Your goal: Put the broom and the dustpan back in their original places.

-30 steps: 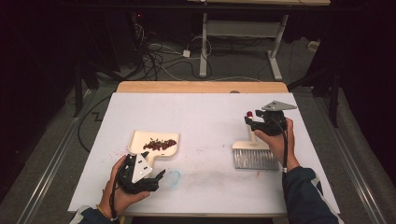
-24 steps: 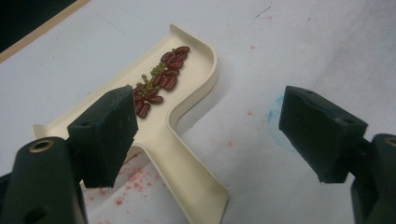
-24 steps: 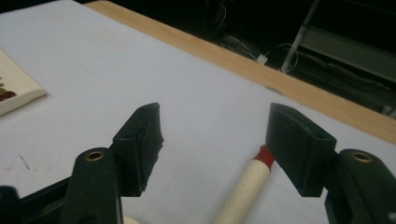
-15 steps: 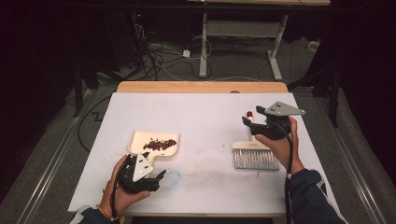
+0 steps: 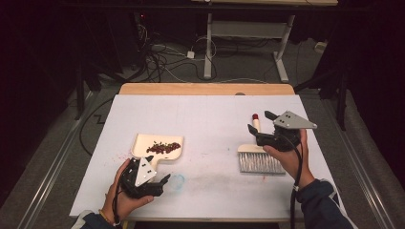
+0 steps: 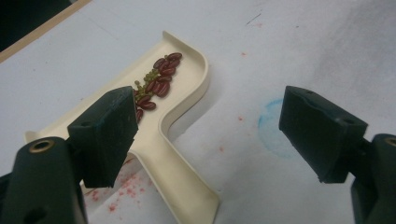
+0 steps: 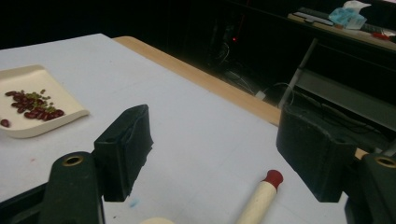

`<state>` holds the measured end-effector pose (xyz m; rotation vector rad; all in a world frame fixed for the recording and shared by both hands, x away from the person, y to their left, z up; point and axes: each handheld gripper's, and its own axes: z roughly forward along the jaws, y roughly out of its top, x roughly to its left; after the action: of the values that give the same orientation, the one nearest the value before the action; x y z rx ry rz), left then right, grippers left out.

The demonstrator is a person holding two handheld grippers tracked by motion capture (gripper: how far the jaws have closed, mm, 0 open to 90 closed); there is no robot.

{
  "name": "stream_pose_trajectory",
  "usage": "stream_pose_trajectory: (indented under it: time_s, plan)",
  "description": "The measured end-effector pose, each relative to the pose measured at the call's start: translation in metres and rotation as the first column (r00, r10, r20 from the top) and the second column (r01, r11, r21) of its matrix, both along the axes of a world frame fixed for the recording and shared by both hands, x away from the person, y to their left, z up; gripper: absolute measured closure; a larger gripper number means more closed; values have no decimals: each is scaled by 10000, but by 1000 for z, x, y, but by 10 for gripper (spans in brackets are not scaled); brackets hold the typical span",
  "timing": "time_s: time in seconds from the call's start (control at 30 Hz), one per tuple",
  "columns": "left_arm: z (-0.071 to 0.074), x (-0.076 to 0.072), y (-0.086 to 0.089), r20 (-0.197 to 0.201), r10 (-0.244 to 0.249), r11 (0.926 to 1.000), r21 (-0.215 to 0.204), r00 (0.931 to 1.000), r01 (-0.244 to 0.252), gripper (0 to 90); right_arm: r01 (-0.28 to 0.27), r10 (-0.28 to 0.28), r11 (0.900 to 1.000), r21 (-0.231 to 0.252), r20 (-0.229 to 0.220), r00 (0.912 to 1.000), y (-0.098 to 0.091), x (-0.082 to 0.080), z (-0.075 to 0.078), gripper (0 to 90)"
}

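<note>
With beans (image 5: 163, 147) gathered in the dustpan (image 5: 143, 143), the brush (image 5: 258, 155) at its three o'clock lies released, both grippers (image 5: 161, 182) (image 5: 258, 121) open-jawed, the right's just widened; emptying seemingly remains.

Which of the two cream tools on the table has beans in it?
The dustpan near the left gripper holds the beans; the brush lying by the right gripper has bristles and a red-tipped handle.

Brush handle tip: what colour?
Red, on a cream handle; clearest in the right gripper view.

Brush (image 7: 259, 200) bristles cut off (below)
</note>
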<state>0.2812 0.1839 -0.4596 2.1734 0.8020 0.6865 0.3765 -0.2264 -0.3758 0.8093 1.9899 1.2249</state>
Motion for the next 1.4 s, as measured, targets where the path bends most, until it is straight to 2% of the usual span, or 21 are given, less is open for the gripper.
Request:
stream_pose_trajectory:
  time_s: [0.23,0.5,0.63,0.87,1.0,1.13,1.33,1.4]
  plan:
    - [1,0,0,67,-145,9999,-30,9999,146,182,-340,341,9994,-22,196,9992,-4,-18,-3,263]
    - [0,2,1,58,87,9999,139,9999,-88,182,-568,575,9981,-218,288,9979,-9,-36,-9,267]
    - [0,3,2,102,68,9999,126,9999,-70,182,-748,761,9964,-388,329,9966,-11,-45,-16,269]
    - [1,3,3,206,97,9999,55,9997,-98,182,-721,752,9947,-738,405,9963,-19,-59,-34,271]
    - [2,2,4,286,110,9999,-3,9995,-110,182,-765,780,9947,-680,195,9968,-27,-68,-47,270]
    - [3,1,3,301,95,10000,17,9995,-96,182,-592,581,9974,-400,-279,9979,-37,-77,-58,268]
    - [3,-1,1,296,44,10000,20,9996,-45,182,-639,600,9943,-850,-479,9970,-43,-86,-73,252]
    - [3,-2,0,330,47,10000,65,9994,-49,181,-865,822,9932,-776,-575,9950,-43,-86,-76,232]
